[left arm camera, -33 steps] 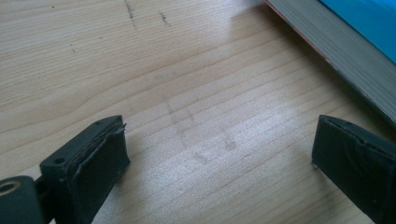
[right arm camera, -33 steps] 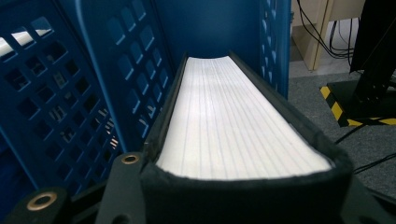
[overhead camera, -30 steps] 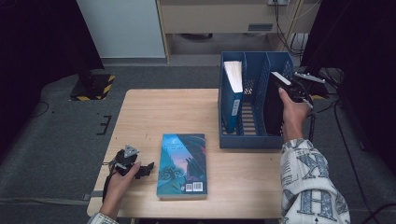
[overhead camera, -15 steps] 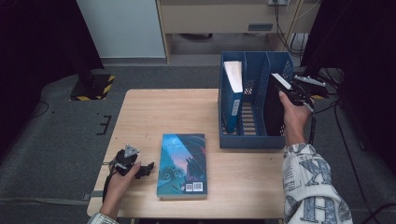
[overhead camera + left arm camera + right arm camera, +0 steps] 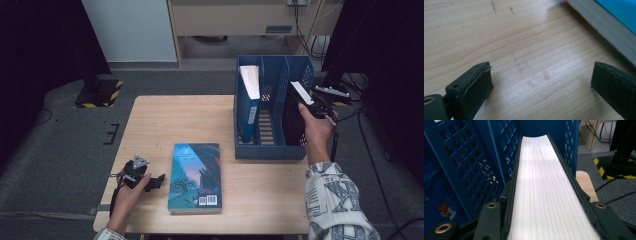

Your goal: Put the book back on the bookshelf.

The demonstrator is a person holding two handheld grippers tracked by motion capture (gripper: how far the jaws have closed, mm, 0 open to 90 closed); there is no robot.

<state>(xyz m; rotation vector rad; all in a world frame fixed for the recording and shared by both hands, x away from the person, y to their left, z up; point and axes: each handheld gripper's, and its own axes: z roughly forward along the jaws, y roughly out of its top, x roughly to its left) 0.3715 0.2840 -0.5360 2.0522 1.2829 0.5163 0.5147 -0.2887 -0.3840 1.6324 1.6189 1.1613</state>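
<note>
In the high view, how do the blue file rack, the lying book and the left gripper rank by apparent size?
1. Blue file rack, largest.
2. Lying book.
3. Left gripper, smallest.

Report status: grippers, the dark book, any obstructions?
Right gripper clamps black book upright in blue rack, right slot. Left gripper open over table. Nothing in the way.

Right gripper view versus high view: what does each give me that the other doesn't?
Right gripper view: the jaws clamped on both covers of the black book, page edges up. High view: the teal book flat on the table, the left gripper open beside it, and a blue book in the left slot. Both: the blue rack, the black book in its right slot.
</note>
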